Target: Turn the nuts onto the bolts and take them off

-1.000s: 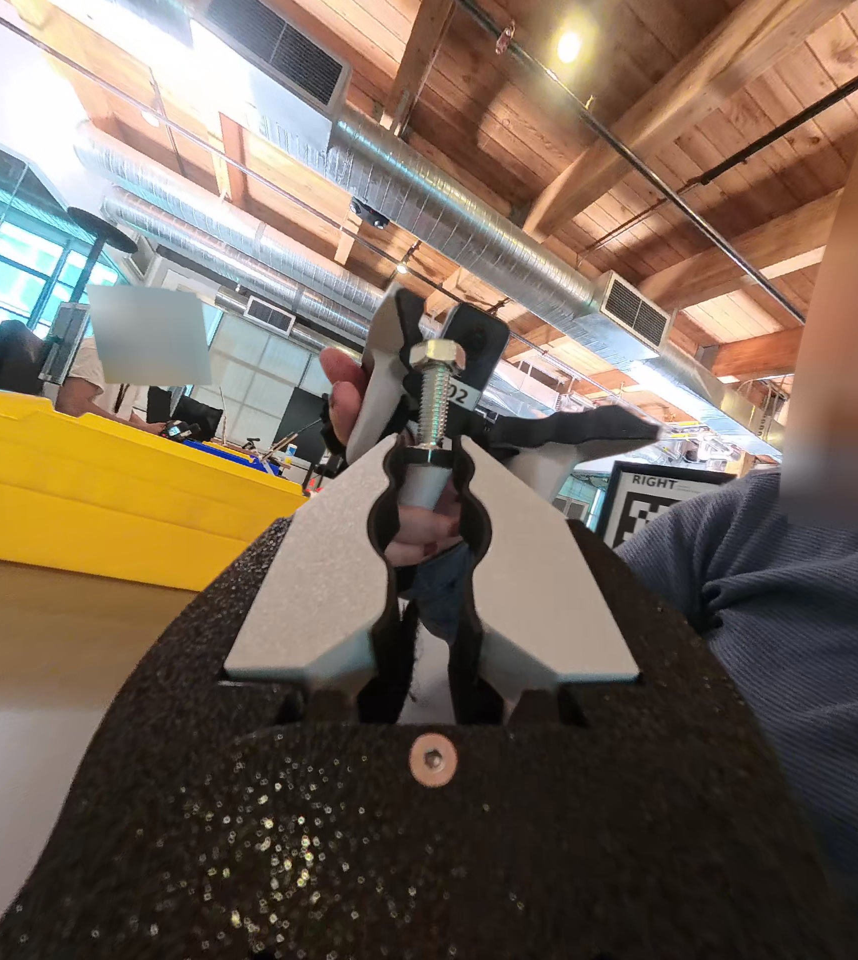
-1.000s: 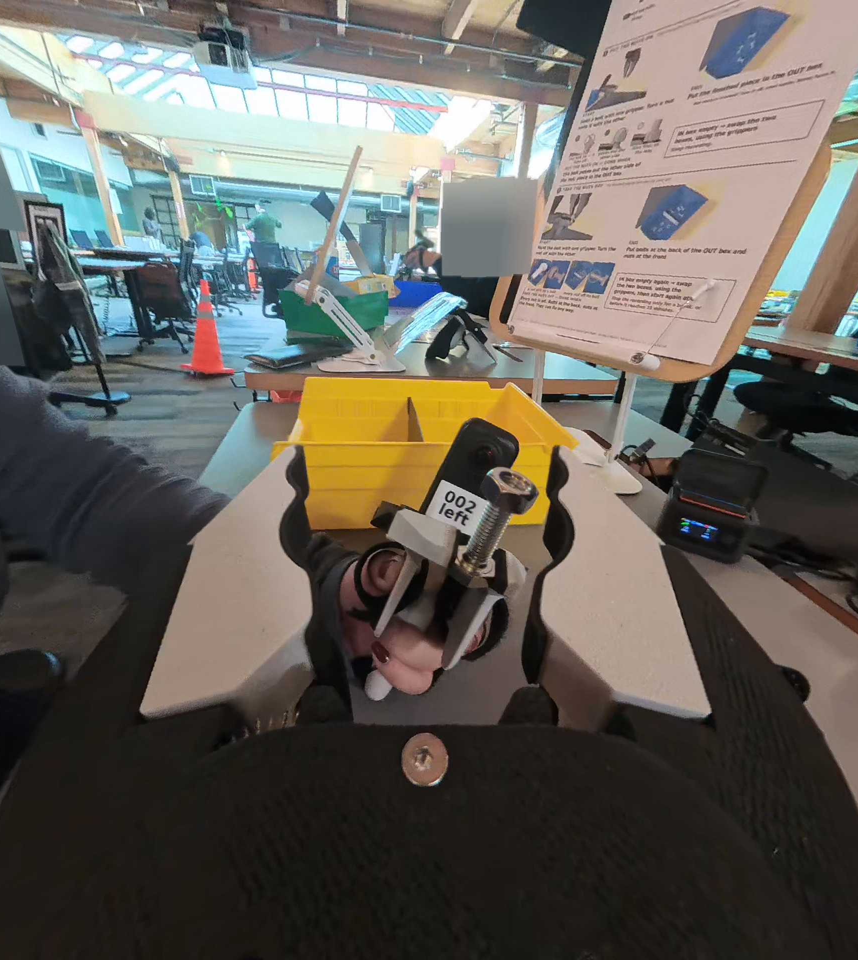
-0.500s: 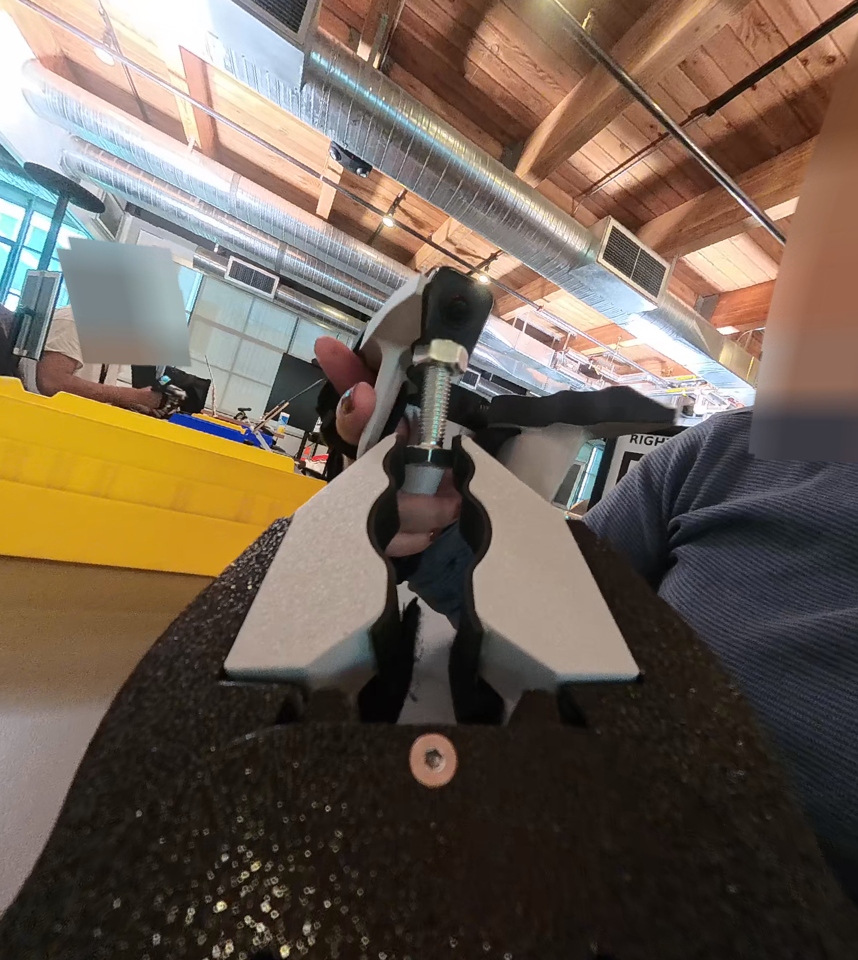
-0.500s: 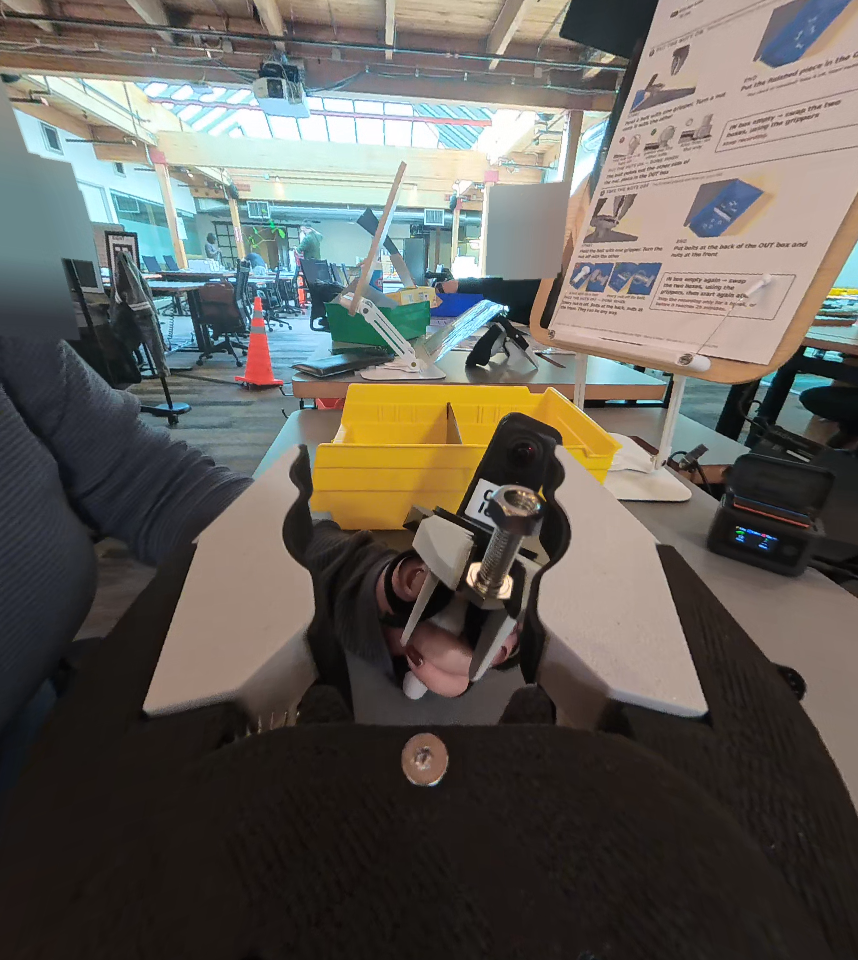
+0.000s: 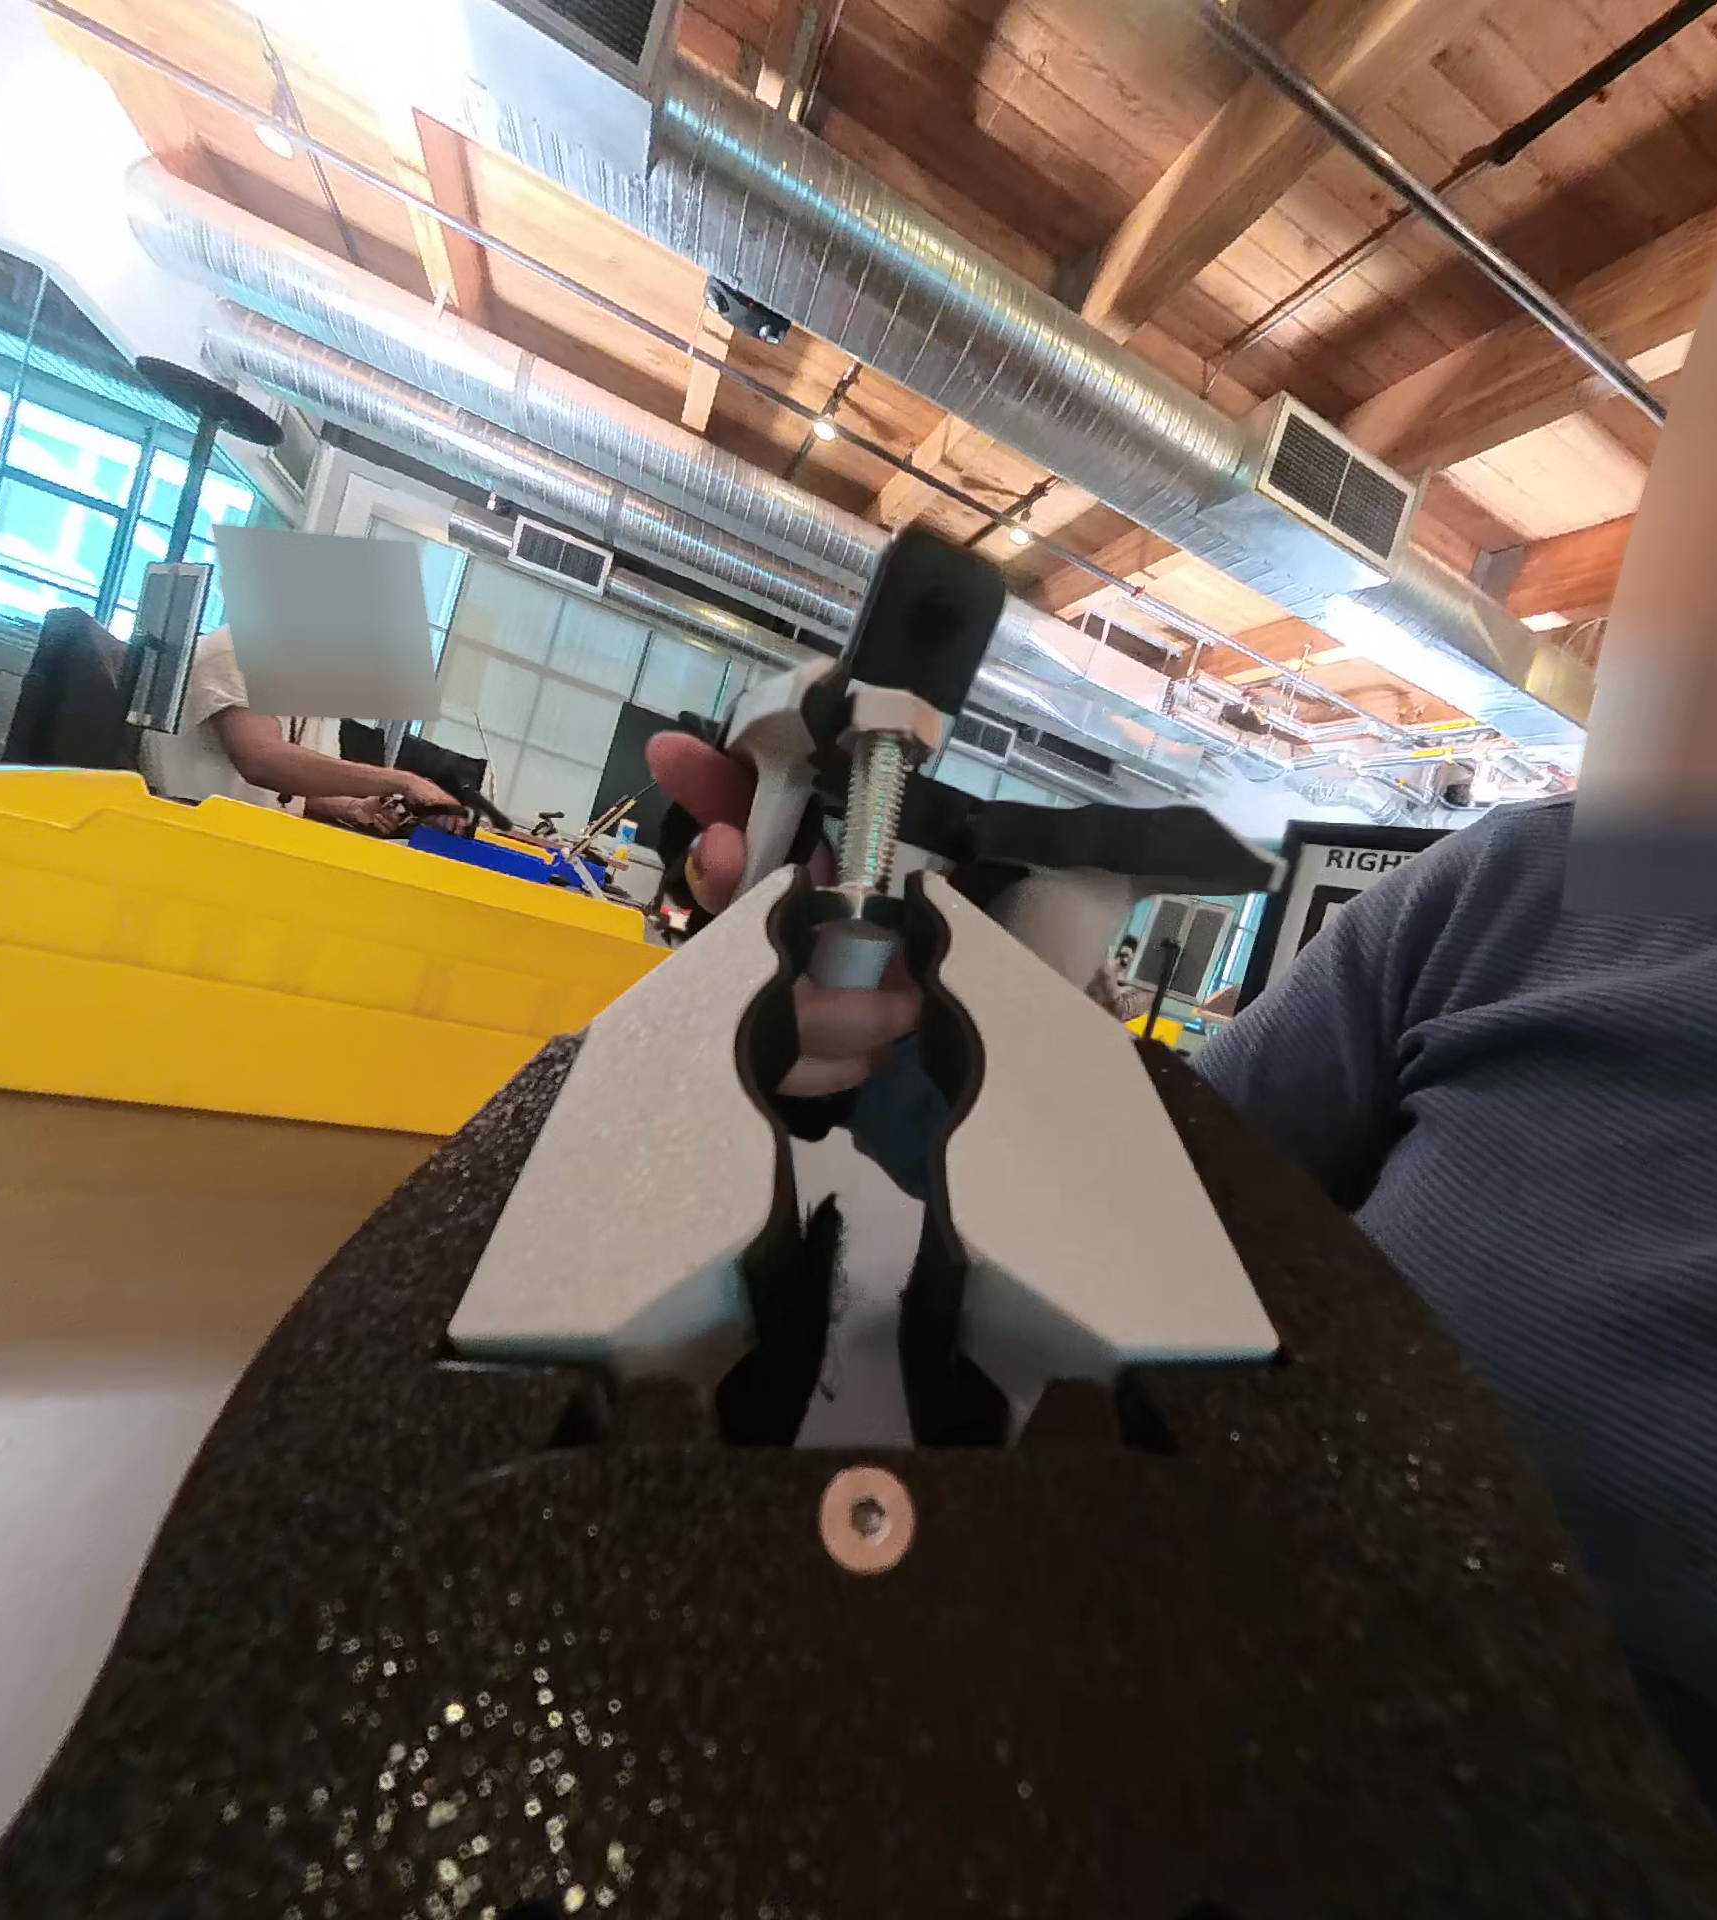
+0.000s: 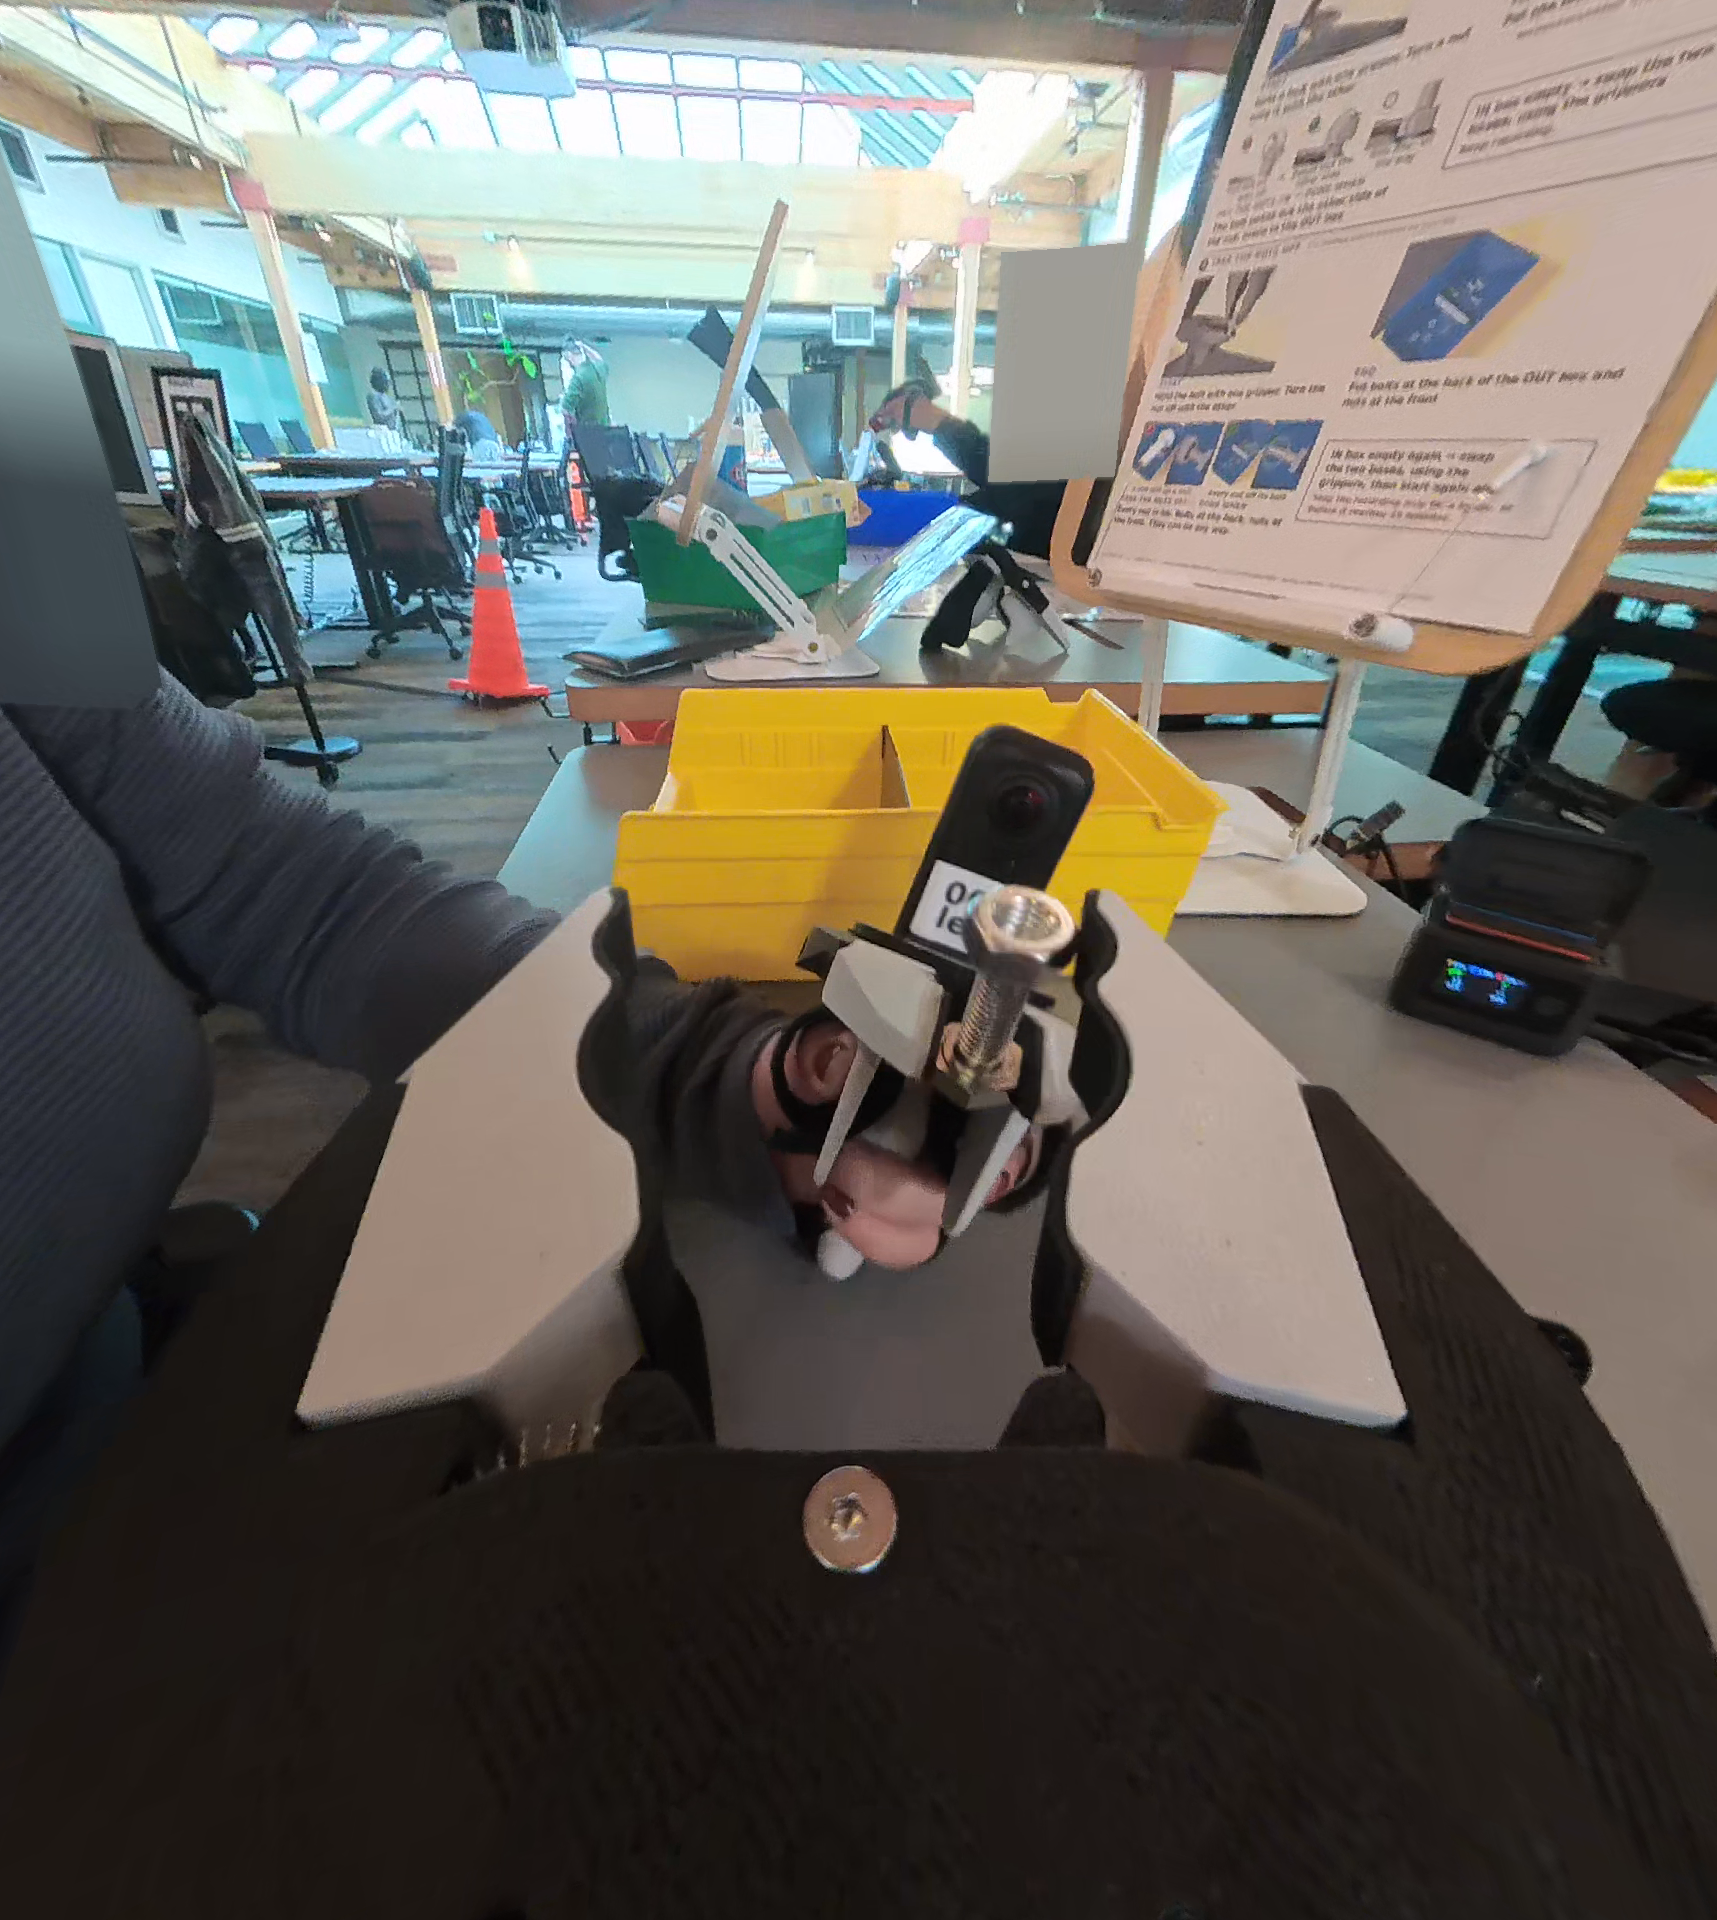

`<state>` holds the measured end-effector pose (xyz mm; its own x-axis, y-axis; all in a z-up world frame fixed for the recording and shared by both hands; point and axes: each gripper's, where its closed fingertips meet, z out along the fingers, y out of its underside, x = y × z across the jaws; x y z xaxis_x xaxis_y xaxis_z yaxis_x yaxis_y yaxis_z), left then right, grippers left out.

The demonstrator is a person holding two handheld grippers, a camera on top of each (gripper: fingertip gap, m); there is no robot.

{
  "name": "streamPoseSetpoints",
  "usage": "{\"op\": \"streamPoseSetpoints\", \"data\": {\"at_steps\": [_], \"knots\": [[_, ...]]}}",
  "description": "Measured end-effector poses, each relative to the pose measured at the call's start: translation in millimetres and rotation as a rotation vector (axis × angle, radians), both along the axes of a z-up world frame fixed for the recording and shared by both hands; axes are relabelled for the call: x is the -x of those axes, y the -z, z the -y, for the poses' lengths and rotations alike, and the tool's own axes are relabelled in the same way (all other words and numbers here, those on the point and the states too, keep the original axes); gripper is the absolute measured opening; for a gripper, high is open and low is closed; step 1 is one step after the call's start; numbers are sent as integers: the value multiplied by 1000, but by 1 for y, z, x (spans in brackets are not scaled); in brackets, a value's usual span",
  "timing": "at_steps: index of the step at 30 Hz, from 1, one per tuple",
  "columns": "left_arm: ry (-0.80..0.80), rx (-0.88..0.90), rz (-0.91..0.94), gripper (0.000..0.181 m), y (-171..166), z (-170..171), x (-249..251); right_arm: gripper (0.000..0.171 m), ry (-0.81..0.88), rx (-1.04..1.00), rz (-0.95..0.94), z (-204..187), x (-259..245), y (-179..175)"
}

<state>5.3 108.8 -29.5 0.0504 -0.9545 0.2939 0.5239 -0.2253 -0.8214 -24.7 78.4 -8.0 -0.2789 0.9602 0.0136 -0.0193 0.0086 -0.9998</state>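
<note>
The bolt (image 5: 873, 821) is pinched by the left gripper (image 5: 859, 904) in the frame's middle. The right gripper's (image 6: 979, 997) spread fingers have been brought around the nut (image 6: 1025, 925), so turning seems next.

Open-plan workshop, exposed timber ceiling (image 5: 1197, 187), silver ducts (image 5: 937, 343), work tables (image 6: 937, 665), orange traffic cone (image 6: 495, 613)

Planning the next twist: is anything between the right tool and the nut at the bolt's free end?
Nothing visible. The nut shows inside the gap of the open right tool, close to one finger. The left tool clamps the bolt lower down, clear of the nut.
</note>
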Motion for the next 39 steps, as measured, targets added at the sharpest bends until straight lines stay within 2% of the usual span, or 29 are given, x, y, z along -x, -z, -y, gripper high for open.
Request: {"op": "streamPoseSetpoints", "data": {"at_steps": [1, 5, 9, 12, 14, 15, 17, 21, 24, 27, 31, 34, 39], "knots": [[-3, 8, 9, 15, 0, -2, 1, 81, 7, 7, 3, -4, -3, 0], [9, 15, -11, 15, 2, -2, -2, 87, 33, 66, -55, -9, 4, -5], [-10, 5, 16, 16, -1, -2, 4, 88, 29, 7, -35, 0, 8, 1], [-47, 17, 39, 15, -3, -7, 12, 74, 16, 77, -48, -12, -5, -1], [-44, 21, 11, 15, 0, -8, 7, 77, 72, 99, -96, -24, -5, -3], [-45, 13, -20, 15, 3, -7, 3, 85, 95, 90, -109, -25, -2, -4], [-43, 4, -52, 16, 5, -5, -3, 88, 107, 52, -136, -18, 4, -6], [-77, 25, 47, 15, -3, -11, 15, 89, 109, -12, -141, -10, 8, -5], [-101, 47, 95, 15, -5, -17, 28, 81, 117, 53, -146, -22, 1, -5], [-69, 28, 17, 15, 0, -11, 15, 85, 138, 80, -177, -27, 2, -7], [-44, 19, -65, 16, 7, -7, -2, 88, 87, 68, -177, -9, 13, -3], [-55, 29, -34, 15, 4, -9, 4, 91, 91, 47, -152, -9, 15, 3], [-93, 86, 89, 15, -3, -19, 26, 82, 90, 111, -170, -21, 6, 0]]}}
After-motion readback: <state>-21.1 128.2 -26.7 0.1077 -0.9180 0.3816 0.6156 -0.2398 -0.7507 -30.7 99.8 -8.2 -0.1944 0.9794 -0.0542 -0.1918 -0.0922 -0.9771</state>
